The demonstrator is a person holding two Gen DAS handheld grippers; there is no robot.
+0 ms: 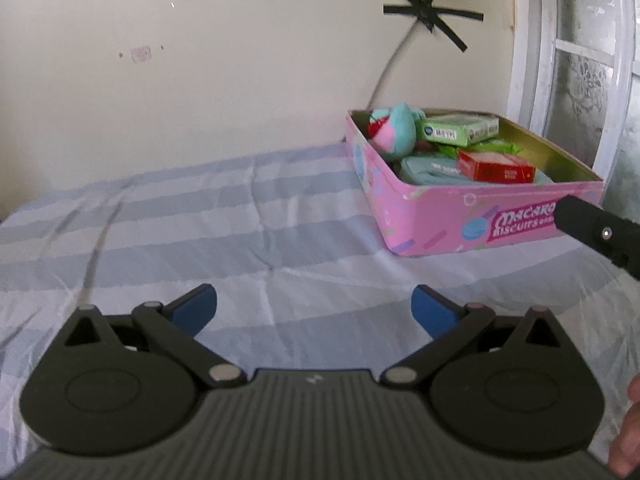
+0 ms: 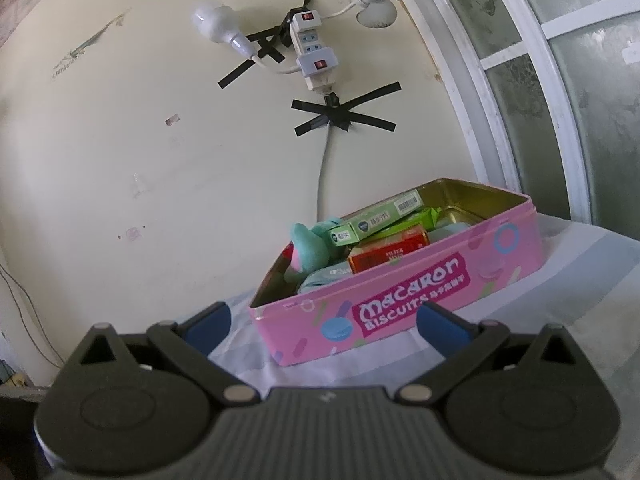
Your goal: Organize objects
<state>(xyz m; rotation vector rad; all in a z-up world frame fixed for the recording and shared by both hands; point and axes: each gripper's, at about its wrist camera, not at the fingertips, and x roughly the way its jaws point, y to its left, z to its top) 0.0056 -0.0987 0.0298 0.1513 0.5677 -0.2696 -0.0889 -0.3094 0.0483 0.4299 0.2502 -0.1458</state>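
A pink "Macaron Biscuits" tin (image 1: pixel 440 216) (image 2: pixel 400 312) sits open on the striped bedsheet (image 1: pixel 200 220) by the wall. Inside lie a teal plush toy (image 1: pixel 394 128) (image 2: pixel 316 246), a green box (image 1: pixel 460 130) (image 2: pixel 380 216), a red box (image 1: pixel 496 166) (image 2: pixel 384 254) and a teal pouch (image 1: pixel 432 170). My left gripper (image 1: pixel 314 310) hovers open over bare sheet, left of and nearer than the tin, holding nothing. My right gripper (image 2: pixel 324 322) stands open just in front of the tin's long side, empty. One black finger of the right gripper (image 1: pixel 600 232) shows in the left wrist view.
A cream wall (image 1: pixel 200 60) backs the bed. A power strip (image 2: pixel 316 52), a white bulb (image 2: pixel 218 24) and black tape crosses (image 2: pixel 344 116) hang on it, with a grey cable (image 2: pixel 324 168) running down behind the tin. A white-framed window (image 2: pixel 540 80) stands at right.
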